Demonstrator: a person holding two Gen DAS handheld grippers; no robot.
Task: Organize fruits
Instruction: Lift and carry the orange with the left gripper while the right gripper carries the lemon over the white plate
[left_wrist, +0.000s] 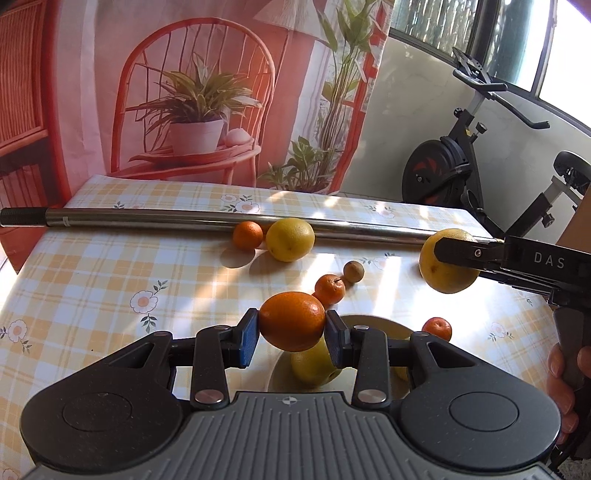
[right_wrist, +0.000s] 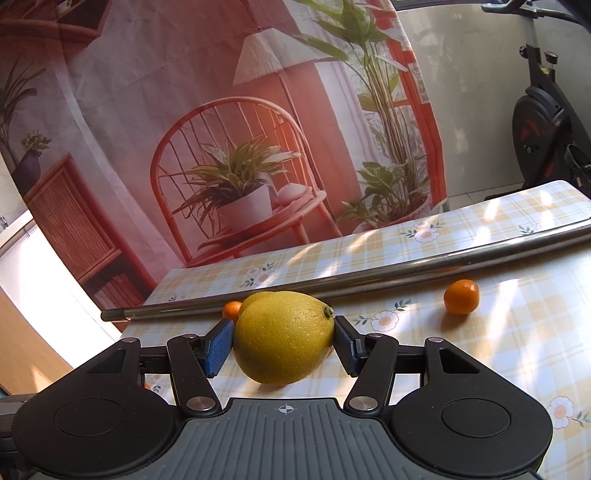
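Left wrist view: left gripper clamps an orange above the plate; right gripper grips a lemon well right of the plate, lifted off the table. I'd lower each fruit gently before releasing, or it may roll. Only this view shows the plate; right wrist view shows the lemon's stem end pressed against a pad.

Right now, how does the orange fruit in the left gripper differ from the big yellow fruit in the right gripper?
The round orange fruit is deep orange; the big yellow citrus fruit is pale yellow. The orange fruit looks smaller, so the left gripper stands narrower than the right gripper. The yellow fruit shows a stem nub by one pad; the orange shows none. Both are clamped between blue pads, lifted off the checked tablecloth.
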